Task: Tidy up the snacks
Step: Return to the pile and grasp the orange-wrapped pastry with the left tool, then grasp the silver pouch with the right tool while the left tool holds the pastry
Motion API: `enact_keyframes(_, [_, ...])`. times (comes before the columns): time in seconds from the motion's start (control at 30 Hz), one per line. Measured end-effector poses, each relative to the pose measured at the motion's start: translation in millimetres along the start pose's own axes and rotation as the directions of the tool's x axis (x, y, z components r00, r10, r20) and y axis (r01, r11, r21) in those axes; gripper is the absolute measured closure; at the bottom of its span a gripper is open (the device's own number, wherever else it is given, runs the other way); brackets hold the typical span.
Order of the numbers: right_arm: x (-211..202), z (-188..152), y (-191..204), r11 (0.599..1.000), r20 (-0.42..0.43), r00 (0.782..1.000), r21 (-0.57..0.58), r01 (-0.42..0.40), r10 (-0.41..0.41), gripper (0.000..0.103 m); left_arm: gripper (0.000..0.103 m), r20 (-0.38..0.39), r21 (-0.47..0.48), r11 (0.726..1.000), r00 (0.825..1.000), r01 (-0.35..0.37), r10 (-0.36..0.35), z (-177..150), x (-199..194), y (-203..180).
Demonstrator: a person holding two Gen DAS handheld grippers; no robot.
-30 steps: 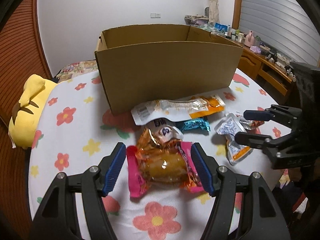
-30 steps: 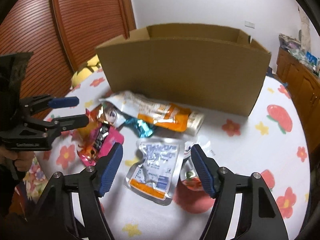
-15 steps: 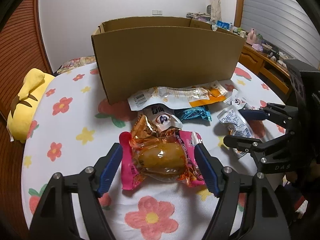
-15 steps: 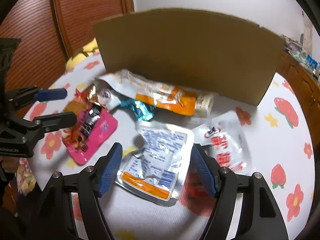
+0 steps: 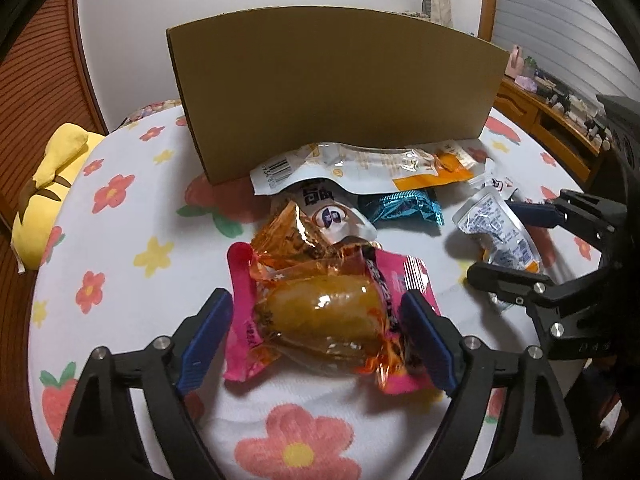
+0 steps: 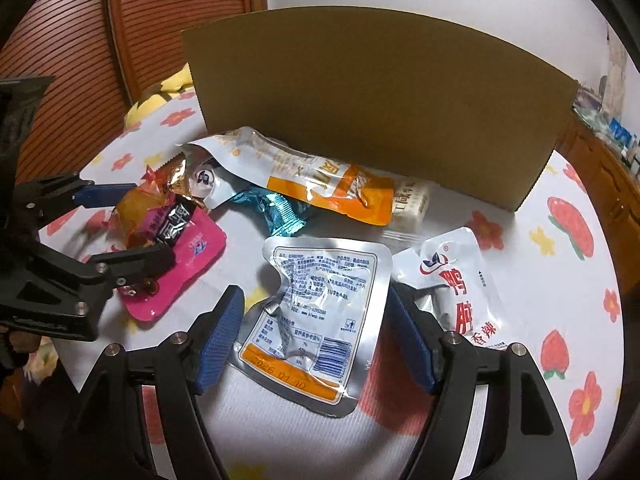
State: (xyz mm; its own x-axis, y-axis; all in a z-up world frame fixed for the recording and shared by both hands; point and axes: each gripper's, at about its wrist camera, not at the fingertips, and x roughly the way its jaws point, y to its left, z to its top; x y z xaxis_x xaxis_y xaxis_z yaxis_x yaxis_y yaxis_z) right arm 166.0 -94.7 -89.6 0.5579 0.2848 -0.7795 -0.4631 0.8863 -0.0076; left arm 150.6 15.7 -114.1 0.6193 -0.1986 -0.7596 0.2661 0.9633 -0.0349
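My left gripper (image 5: 320, 324) is open, its blue pads on either side of an orange-wrapped snack (image 5: 320, 316) that lies on a pink packet (image 5: 242, 320). My right gripper (image 6: 316, 332) is open around a silver foil pouch (image 6: 316, 312) lying flat on the table. A white pouch with red print (image 6: 456, 280) lies just right of it. A long orange-and-white packet (image 6: 312, 180), a teal wrapper (image 6: 276, 212) and a small white packet (image 5: 332, 216) lie in front of the open cardboard box (image 5: 332, 92). The box's inside is hidden.
The round table has a white cloth with flower and strawberry prints (image 5: 120, 240). A yellow plush toy (image 5: 48, 184) lies at its left edge. A wooden sideboard (image 5: 552, 120) with small items stands at the right. A slatted wooden door (image 6: 80, 60) is behind the table.
Both grippers have moved down and forward over the snacks. The left now brackets the orange snack and the right brackets the silver pouch. The white pouch came into the right wrist view.
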Motion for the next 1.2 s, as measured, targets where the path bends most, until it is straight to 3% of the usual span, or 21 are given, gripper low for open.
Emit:
enact_keyframes(0.23, [1.6,0.7,1.7,1.000,-0.002,1.000,-0.006,0.006,-0.006,0.027,0.015,-0.016,0.004,1.000,1.000,-0.004,0.004,-0.2,4.1,-0.6])
enact_keyframes(0.6, [3.2,1.5,3.4,1.000,-0.002,1.000,-0.008,0.004,-0.004,0.027,0.034,0.020,-0.017,1.000,1.000,0.016,-0.015,-16.2,-12.7,3.8])
enact_keyframes(1.2, [2.0,1.2,3.3,1.000,-0.001,1.000,-0.008,0.005,-0.005,0.027,0.035,0.100,-0.073,0.997,0.995,0.016,-0.009,-28.6,-50.1,12.6])
